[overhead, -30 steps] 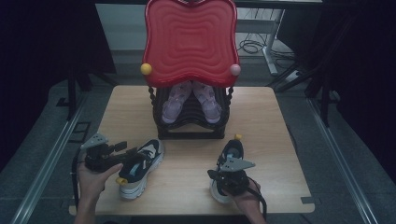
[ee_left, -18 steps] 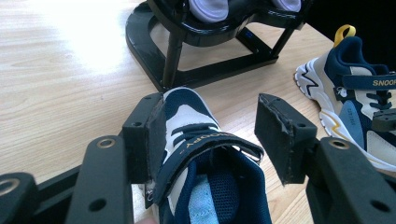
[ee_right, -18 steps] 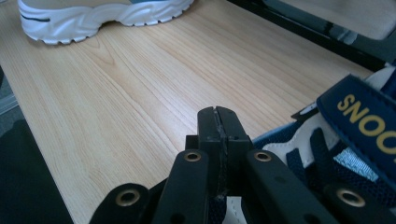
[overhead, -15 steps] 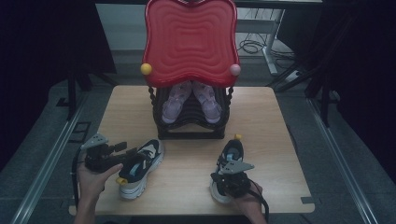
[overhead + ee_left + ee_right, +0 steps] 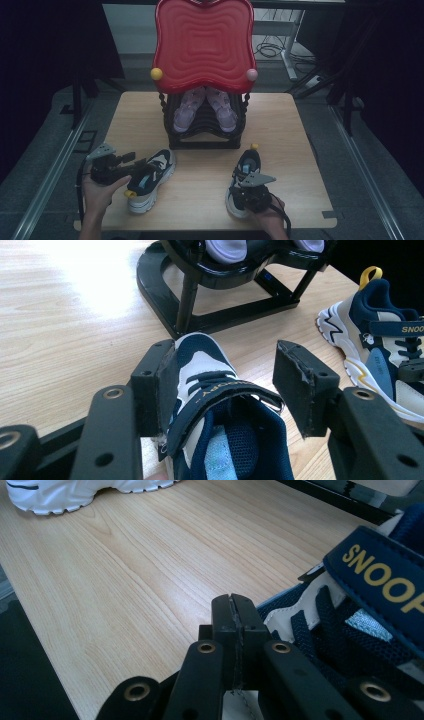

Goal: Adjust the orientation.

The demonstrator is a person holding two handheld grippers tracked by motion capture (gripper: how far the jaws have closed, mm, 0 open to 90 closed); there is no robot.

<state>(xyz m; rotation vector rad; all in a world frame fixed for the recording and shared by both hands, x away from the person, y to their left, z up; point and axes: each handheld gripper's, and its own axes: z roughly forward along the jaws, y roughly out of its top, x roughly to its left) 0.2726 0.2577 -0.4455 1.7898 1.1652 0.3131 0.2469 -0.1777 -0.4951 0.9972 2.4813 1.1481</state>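
Grasp step: left gripper [image 5: 227, 390] is straddling the left shoe [image 5: 148, 177] at lower left, jaws released. Right gripper [image 5: 233, 630] is clenched on the right shoe [image 5: 246, 175] collar, lower right. Next: closing left, lifting both toward the rack [image 5: 205, 137].

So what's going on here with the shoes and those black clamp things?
A person works two hand-held tongs over a pair of sneakers on a wooden table. The left tongs are open, straddling the left sneaker. The right tongs are pressed shut at the edge of the right sneaker. A black shoe rack stands behind.
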